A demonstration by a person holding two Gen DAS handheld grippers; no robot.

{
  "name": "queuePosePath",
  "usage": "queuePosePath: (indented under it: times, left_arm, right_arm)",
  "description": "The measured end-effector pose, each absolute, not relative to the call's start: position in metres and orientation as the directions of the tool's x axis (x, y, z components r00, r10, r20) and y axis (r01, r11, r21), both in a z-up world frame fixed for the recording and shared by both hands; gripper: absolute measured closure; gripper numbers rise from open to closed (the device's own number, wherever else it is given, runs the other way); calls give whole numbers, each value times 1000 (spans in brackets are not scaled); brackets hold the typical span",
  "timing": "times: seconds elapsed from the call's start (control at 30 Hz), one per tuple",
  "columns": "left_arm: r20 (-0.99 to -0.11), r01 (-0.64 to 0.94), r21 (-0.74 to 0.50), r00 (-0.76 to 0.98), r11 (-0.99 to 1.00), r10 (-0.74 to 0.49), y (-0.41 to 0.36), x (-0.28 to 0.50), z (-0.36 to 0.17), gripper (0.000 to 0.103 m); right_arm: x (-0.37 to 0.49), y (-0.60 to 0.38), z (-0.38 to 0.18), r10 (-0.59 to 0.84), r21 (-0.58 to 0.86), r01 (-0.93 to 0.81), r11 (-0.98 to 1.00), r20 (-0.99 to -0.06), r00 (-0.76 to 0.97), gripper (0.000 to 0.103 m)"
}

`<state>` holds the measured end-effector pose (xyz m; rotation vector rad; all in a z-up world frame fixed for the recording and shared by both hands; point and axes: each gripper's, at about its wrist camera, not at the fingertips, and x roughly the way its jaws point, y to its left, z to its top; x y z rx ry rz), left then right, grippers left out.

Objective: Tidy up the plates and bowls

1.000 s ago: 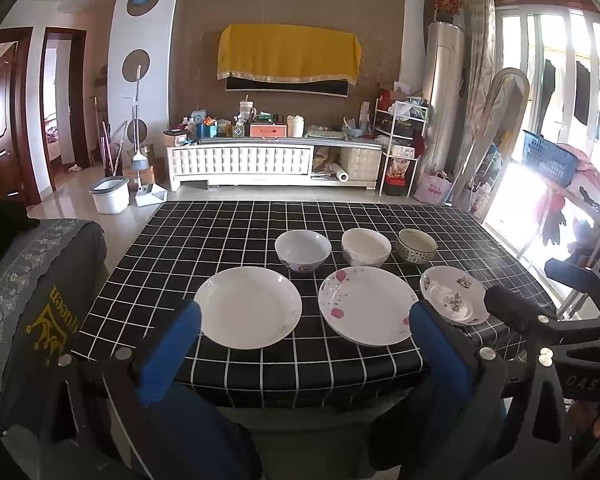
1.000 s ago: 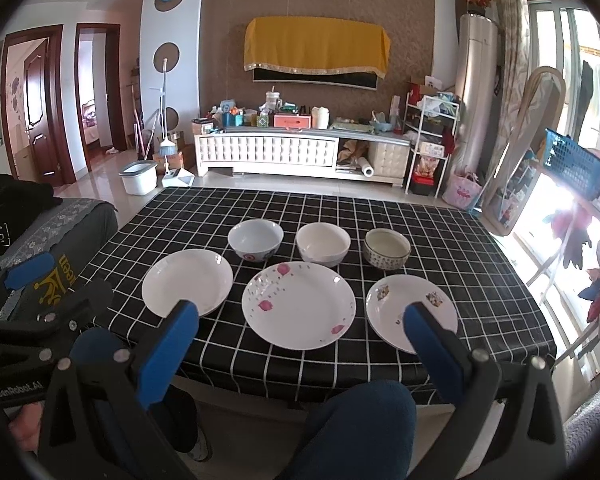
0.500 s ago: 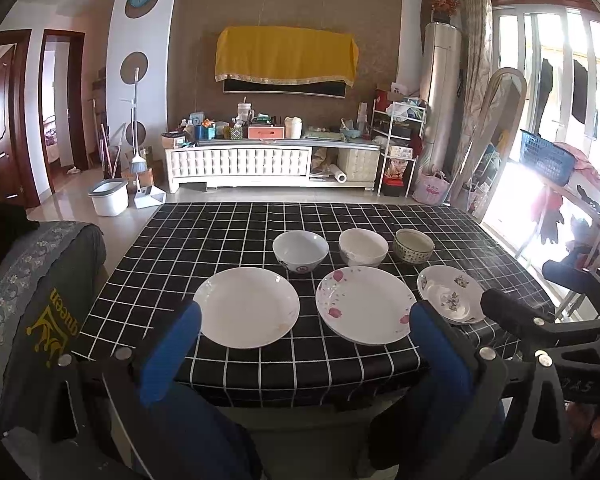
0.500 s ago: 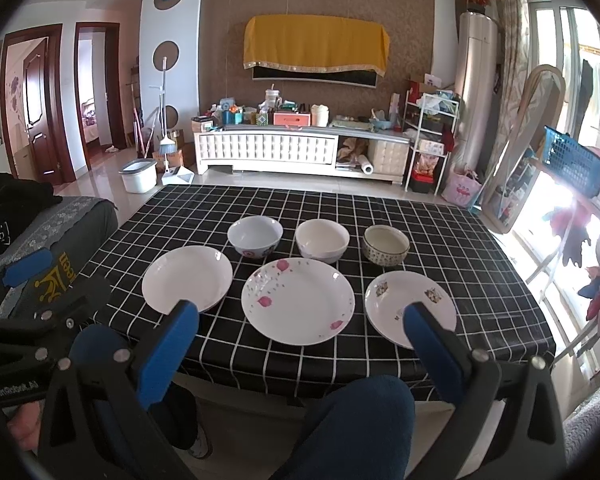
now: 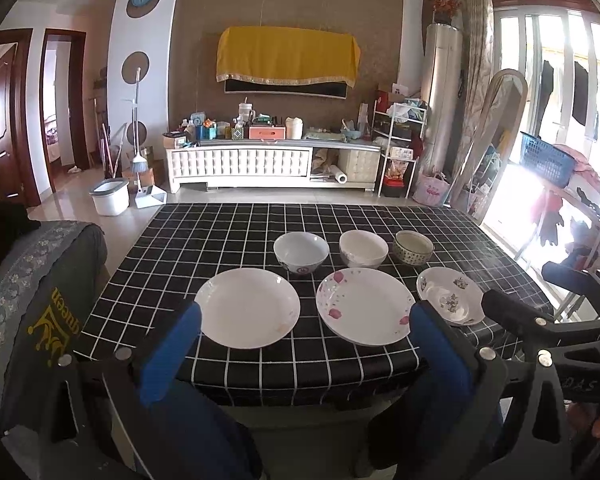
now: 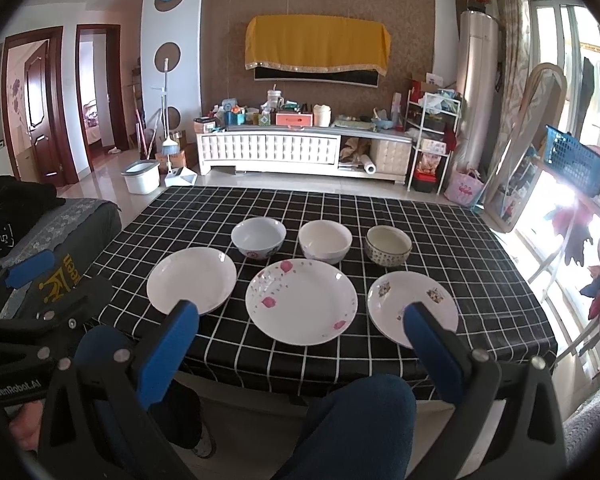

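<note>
On the black checked table lie three plates in a front row: a plain white plate, a pink-flowered plate and a small patterned plate. Behind them stand three bowls: a pale blue-white bowl, a cream bowl and a speckled bowl. The right wrist view shows the same plates and bowls. My left gripper and right gripper hang open before the table's near edge, holding nothing.
A grey covered seat stands left of the table. A person's knee in blue trousers is below the table edge. Beyond the table are a white TV cabinet, a bucket and a bright window with clutter on the right.
Both views have shifted slightly, with the table and dishes sitting a little higher and further in frame. Both grippers stay open and empty; no dish has moved.
</note>
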<state>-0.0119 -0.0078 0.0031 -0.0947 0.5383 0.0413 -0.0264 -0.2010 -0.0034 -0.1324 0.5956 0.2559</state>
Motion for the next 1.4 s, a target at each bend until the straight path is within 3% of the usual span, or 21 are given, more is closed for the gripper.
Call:
queuePosePath:
  times: [0.37, 0.83, 1.1, 1.4]
  left_arm:
    - [-515, -42, -75, 857, 996, -2, -7, -7, 19, 0]
    - [-504, -71, -64, 863, 995, 30, 39, 51, 57, 0]
    - [-599, -195, -98, 795, 976, 99, 98, 106, 34, 0]
    - [-732, -258, -156, 679, 953, 64, 146, 150, -26, 0]
  right_arm:
    - [-14, -194, 12, 185, -43, -257, 966, -579, 794, 0]
    - [62, -157, 36, 296, 84, -309, 947, -601, 743, 0]
    - [123, -120, 7, 308, 121, -315, 941, -692, 653, 0]
    - [165, -64, -42, 374, 138, -435, 890, -767, 522, 0]
